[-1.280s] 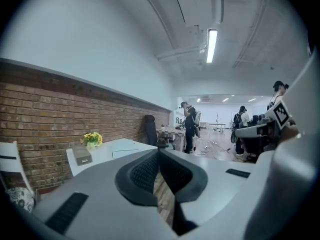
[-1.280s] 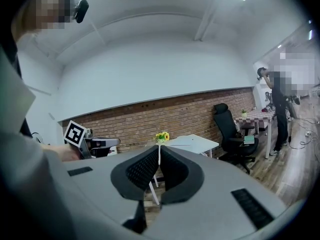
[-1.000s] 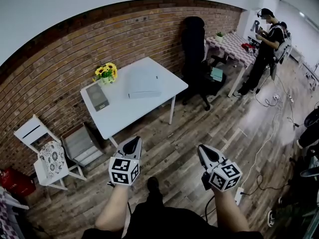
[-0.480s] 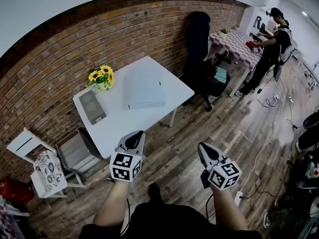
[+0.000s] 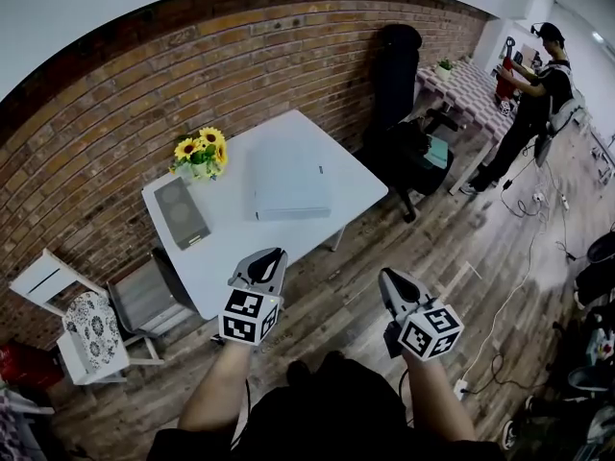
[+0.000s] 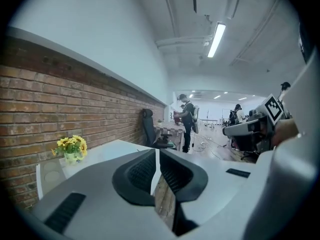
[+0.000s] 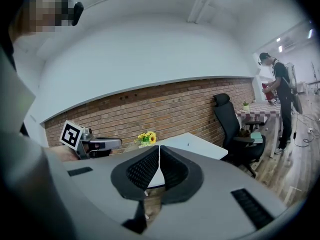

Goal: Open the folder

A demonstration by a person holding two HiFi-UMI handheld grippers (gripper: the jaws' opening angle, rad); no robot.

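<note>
1. A vase [image 5: 198,168] at the far left corner of the surface [image 5: 240,243] holds yellow flowers [image 5: 199,148].
2. The folder [image 5: 291,185] is pale, flat and closed. It lies mid-surface, right of a grey box [image 5: 182,212].
3. You have one folder, one vase, one box and two tools.
4. Your left tool [image 5: 270,257] and right tool [image 5: 389,280] hang near you, off the surface, jaws pressed together and gripping nothing.
</note>
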